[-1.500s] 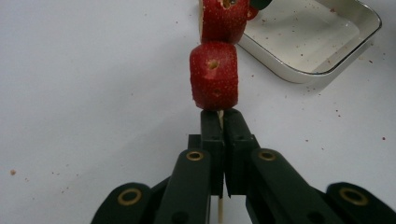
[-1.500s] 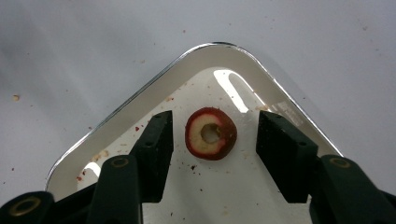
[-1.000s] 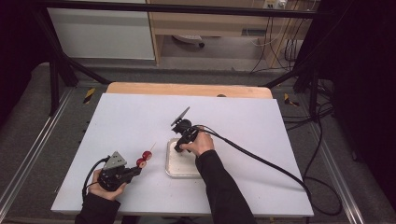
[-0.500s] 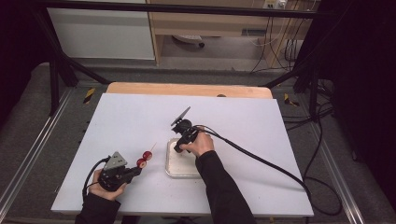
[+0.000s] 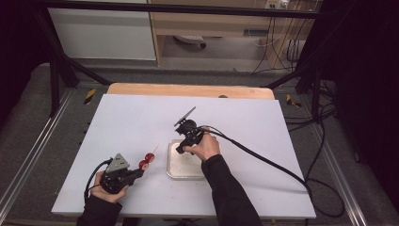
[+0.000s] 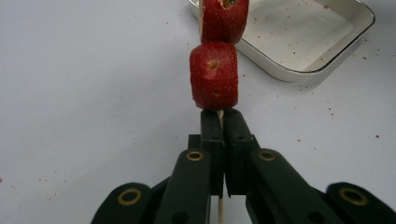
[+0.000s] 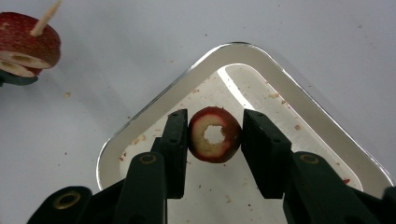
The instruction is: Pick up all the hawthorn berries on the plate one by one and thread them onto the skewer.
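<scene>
Red ring [image 7: 215,135]: pinched by right gripper [image 7: 214,140] above tray [image 7: 303,105].
Skewer [image 6: 220,116]: clamped in left gripper [image 6: 220,122].
Next: thread ring onto tip.

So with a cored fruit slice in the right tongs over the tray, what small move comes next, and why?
Probably carry the slice from above the tray toward the skewer tip. The left tongs hold it shut with two fruit pieces on it, and the slice's hole suits threading.
</scene>
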Tool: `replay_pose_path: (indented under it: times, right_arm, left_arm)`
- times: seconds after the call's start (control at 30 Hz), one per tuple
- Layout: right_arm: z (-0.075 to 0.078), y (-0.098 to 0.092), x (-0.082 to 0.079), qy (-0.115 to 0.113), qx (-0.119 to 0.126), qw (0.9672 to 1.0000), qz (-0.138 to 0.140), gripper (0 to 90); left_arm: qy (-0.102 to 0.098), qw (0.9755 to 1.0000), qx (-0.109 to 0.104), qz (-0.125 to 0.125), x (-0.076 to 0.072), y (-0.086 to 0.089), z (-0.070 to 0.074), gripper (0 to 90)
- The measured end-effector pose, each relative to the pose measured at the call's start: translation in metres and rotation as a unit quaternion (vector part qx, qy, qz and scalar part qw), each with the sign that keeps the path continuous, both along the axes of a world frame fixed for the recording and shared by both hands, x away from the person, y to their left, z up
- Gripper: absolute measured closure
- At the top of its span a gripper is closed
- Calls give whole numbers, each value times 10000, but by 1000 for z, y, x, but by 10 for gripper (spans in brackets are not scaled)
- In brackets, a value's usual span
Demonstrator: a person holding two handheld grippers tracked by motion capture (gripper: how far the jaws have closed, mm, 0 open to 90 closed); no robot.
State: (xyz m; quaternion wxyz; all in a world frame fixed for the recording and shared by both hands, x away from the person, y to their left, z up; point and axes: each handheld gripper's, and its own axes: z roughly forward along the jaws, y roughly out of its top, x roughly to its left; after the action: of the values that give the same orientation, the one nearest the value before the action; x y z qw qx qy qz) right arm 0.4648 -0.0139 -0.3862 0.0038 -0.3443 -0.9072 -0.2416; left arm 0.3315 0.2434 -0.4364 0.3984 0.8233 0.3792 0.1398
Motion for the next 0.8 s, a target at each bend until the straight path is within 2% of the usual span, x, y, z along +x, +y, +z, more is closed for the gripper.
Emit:
replay_pose_path:
  times: [0.17, 0.33, 0.47, 0.6, 0.8]
  right_arm:
    - [3, -5, -6, -78, 157, 9998, 14, 623]
    - [2, -14, -13, -56, 340, 9994, -61, 623]
    - [2, -24, -18, -149, 518, 9985, -96, 623]
    - [2, -35, -23, -273, 875, 9955, -253, 624]
    - [3, -50, -32, -480, 1426, 9872, -532, 624]
  left_arm:
    - [5, 10000, 0, 0, -1, -2, 0, 880]
    - [7, 10000, 20, -25, -1, -4, -1, 880]
    - [-17, 10000, 8, -41, -2, -6, -1, 880]
    - [-28, 10000, -40, -37, -3, -8, 0, 880]
    - [-54, 9999, -92, -26, -4, -14, 0, 880]
